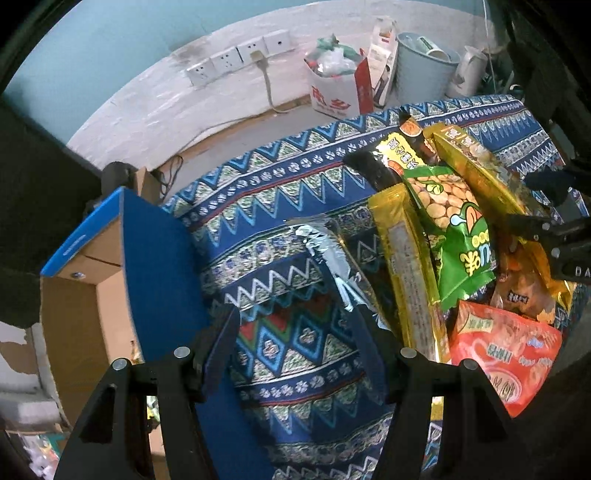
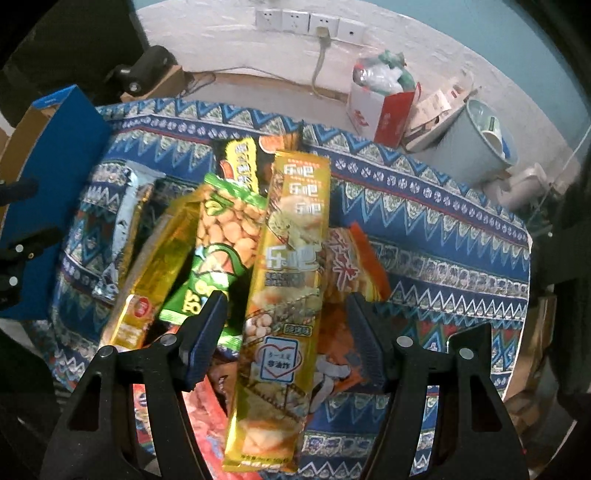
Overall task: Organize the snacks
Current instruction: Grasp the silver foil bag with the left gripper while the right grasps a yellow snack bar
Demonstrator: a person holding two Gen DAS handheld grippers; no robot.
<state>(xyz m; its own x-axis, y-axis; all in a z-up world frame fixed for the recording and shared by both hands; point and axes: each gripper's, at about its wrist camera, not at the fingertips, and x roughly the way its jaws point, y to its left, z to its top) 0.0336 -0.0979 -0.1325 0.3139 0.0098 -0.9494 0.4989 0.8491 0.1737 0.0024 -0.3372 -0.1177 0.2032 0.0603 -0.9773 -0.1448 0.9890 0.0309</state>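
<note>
Right gripper [image 2: 286,328] hangs nearly straight down over the snack pile, jaws apart, straddling the long gold packet [image 2: 284,280] w/o pressing it. Packet tops the heap mid-worktop [image 2: 443,229], on green peanut bag [image 2: 221,236]. Prob light, crinkly, slick foil; best pinched across its narrow width near the middle. Left gripper [image 1: 293,328] also open & empty, pointing down over bare cloth, silver packet [image 1: 328,251] just beyond, blue box [image 1: 159,266] to its left.

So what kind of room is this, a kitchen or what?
Probably a spare room at home, not a kitchen: blue patterned cloth over the table, white wall sockets above bare floor, pale plastic bin beside a rubbish-stuffed white carton.
</note>
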